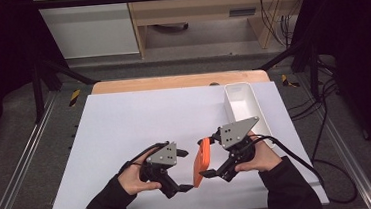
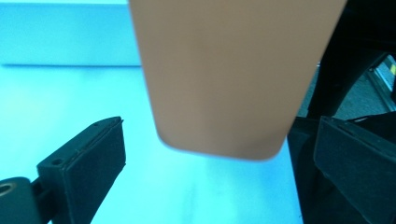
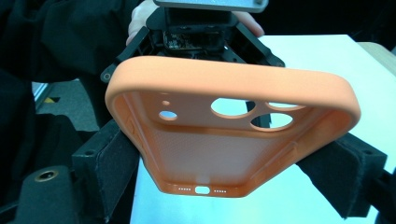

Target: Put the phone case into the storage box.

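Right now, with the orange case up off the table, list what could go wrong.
1. Only the right gripper clamps the phone case, by its side edges; the soft shell may bow and pop free.
2. The left gripper is open beside the case's back; closing or nudging it could twist the case out of the grip.
3. If dropped, the case would land short of the white bin.

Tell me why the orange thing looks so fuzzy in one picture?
In the left gripper view the orange phone case hangs very near the lens, so it blurs; the table glows bluish there. The right gripper view shows it sharp, camera holes clear.
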Demonstrator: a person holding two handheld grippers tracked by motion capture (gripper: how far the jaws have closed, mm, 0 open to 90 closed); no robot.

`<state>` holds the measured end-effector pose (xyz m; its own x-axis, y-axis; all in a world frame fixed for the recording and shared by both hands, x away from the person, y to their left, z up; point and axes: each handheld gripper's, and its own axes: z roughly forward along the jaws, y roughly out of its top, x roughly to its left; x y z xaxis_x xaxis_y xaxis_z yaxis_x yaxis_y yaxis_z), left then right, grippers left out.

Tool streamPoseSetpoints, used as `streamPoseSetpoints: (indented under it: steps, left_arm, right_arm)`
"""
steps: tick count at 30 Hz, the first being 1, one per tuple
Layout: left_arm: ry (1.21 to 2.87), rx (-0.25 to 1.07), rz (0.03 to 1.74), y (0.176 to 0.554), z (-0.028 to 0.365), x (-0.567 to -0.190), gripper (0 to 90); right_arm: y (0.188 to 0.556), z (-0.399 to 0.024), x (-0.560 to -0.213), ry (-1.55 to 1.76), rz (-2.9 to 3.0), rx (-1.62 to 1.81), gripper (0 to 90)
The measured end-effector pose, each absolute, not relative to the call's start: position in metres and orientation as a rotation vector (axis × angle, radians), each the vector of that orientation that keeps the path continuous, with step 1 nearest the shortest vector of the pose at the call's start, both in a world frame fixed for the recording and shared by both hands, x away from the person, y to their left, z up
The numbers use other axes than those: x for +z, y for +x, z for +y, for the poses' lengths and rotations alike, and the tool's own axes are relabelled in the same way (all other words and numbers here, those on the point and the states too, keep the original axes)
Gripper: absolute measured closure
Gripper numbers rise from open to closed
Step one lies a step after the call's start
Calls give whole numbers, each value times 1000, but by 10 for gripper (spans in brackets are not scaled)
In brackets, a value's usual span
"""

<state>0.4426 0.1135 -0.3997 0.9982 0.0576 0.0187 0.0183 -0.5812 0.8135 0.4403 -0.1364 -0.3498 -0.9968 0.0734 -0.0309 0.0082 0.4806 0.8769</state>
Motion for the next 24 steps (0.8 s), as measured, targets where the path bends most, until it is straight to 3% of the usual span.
streamPoseSetpoints:
  steps: [24]
  left_arm:
    - [2058,241,473,457,190,-413,15]
  right_arm:
    - [449,-166,-324,337,2468,1545,160]
